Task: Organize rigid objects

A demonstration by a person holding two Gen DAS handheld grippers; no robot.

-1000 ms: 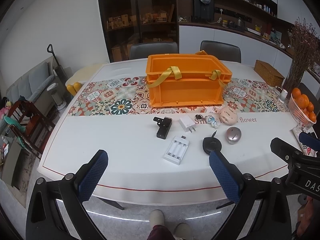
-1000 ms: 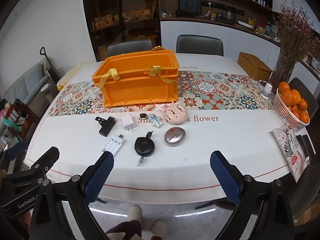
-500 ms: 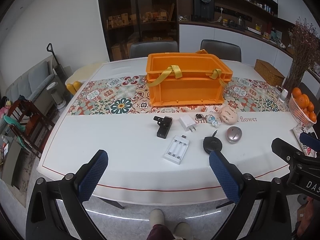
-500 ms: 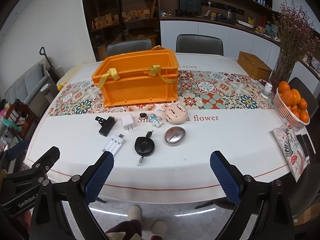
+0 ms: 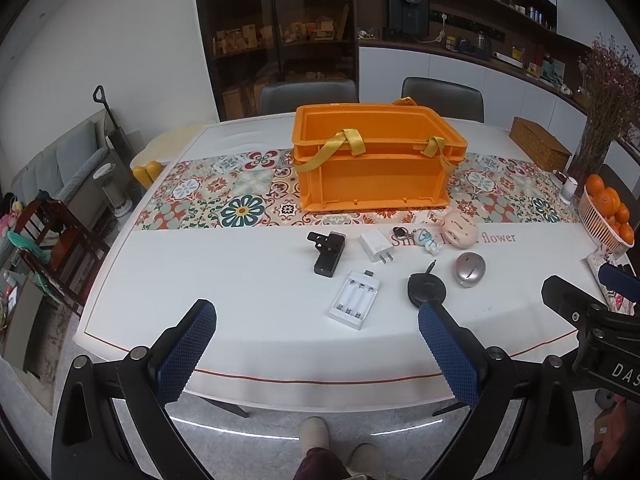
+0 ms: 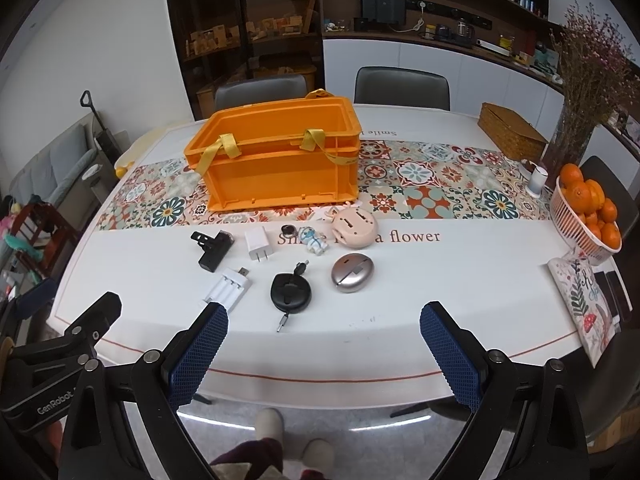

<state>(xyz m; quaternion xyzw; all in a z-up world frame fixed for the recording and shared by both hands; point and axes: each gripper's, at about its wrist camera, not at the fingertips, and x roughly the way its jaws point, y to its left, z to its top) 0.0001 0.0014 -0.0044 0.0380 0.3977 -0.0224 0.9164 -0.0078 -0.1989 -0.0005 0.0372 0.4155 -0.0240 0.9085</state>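
An empty orange crate (image 5: 376, 160) (image 6: 276, 160) with yellow straps stands on the patterned runner. In front of it lie a black clip mount (image 5: 327, 252) (image 6: 212, 250), a white plug (image 5: 375, 245) (image 6: 258, 243), a white battery charger (image 5: 354, 298) (image 6: 228, 290), a black cable reel (image 5: 426, 290) (image 6: 291, 292), a silver case (image 5: 470, 269) (image 6: 352, 272), a pink round case (image 5: 460, 230) (image 6: 355, 227) and a small figure keyring (image 5: 424, 237) (image 6: 314, 239). My left gripper (image 5: 316, 344) and right gripper (image 6: 324, 344) are open and empty, above the table's near edge.
A basket of oranges (image 6: 588, 208) stands at the right edge, with a vase of dried flowers (image 6: 576, 120), a white cup (image 6: 538, 182) and a wicker box (image 6: 510, 130) behind it. A floral cloth (image 6: 580, 300) lies front right. Chairs (image 6: 400, 86) stand behind the white table (image 6: 460, 280).
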